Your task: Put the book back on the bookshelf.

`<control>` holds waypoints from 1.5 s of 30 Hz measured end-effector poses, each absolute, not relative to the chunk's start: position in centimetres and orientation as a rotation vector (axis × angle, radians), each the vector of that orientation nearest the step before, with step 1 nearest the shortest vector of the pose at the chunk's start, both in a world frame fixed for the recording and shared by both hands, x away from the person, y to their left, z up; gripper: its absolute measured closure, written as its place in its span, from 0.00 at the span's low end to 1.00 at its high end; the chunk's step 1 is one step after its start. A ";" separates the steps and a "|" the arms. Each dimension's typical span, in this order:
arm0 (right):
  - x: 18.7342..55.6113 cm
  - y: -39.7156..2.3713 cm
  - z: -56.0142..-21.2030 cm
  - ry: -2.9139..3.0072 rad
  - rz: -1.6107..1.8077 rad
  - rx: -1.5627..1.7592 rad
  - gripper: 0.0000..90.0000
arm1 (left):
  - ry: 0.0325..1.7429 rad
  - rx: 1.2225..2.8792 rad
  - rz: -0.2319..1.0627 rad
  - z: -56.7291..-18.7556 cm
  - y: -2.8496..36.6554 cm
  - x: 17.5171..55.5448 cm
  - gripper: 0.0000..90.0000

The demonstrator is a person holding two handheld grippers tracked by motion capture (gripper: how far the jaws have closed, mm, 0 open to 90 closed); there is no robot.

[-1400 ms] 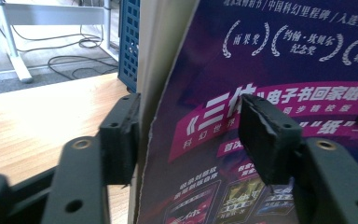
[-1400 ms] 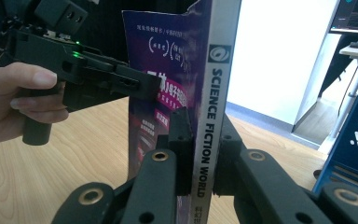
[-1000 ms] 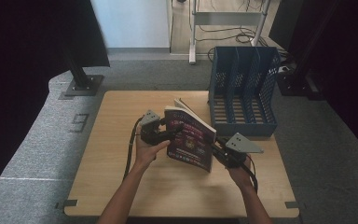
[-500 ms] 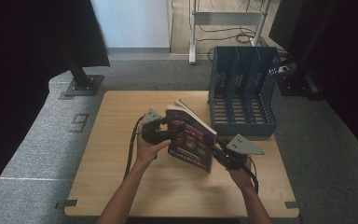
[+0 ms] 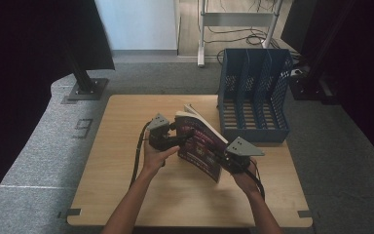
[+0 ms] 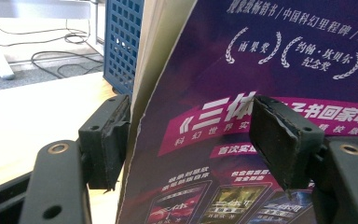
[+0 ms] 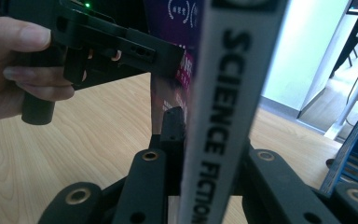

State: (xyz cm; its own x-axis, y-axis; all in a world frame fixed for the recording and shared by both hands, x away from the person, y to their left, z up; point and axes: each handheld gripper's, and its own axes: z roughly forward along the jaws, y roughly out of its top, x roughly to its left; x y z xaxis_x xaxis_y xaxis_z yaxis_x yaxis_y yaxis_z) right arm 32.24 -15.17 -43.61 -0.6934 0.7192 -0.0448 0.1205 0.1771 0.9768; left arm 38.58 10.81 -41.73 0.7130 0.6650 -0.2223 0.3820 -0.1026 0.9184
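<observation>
A purple paperback book (image 5: 202, 144) stands tilted on its lower edge at the middle of the wooden table (image 5: 126, 112). My left gripper (image 5: 182, 134) comes in from the left at its upper corner. In the left gripper view the pads sit against the page block and the front cover (image 6: 270, 56), so the left gripper (image 6: 191, 135) is shut on the book. My right gripper (image 5: 224, 158) holds the lower right end. In the right gripper view the white spine (image 7: 228, 93), printed SCIENCE FICTION, is clamped by the right gripper (image 7: 209, 140), whose jaws have eased slightly.
A blue slotted file rack (image 5: 253, 92) stands at the table's back right, just behind the book; its mesh wall (image 6: 123, 42) is also seen in the left gripper view. The hand with the left gripper (image 7: 102, 42) appears in the right gripper view. Grey carpet surrounds the table.
The right gripper has shifted slightly left along the book's lower end. The book and the left gripper stay where they were.
</observation>
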 end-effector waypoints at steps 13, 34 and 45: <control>31.9 -14.7 -43.3 1.893 1.479 0.757 0.90 | 0.838 1.710 0.296 -40.8 10.7 38.7 0.36; 33.2 -14.5 -43.1 1.916 1.554 0.820 0.89 | 0.831 1.702 0.295 -40.8 11.0 38.3 0.36; 32.9 -14.4 -42.9 1.892 1.545 0.828 0.90 | 0.881 1.692 0.328 -41.3 11.9 38.0 0.36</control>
State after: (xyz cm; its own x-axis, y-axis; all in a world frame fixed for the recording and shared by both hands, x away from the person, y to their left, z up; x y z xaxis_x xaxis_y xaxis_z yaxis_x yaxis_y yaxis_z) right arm 32.93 -14.41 -42.95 -0.6559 0.7540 -0.0363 0.1153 0.1476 0.9823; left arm 37.96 11.91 -41.33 0.6796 0.6985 -0.2241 0.3816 -0.0757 0.9212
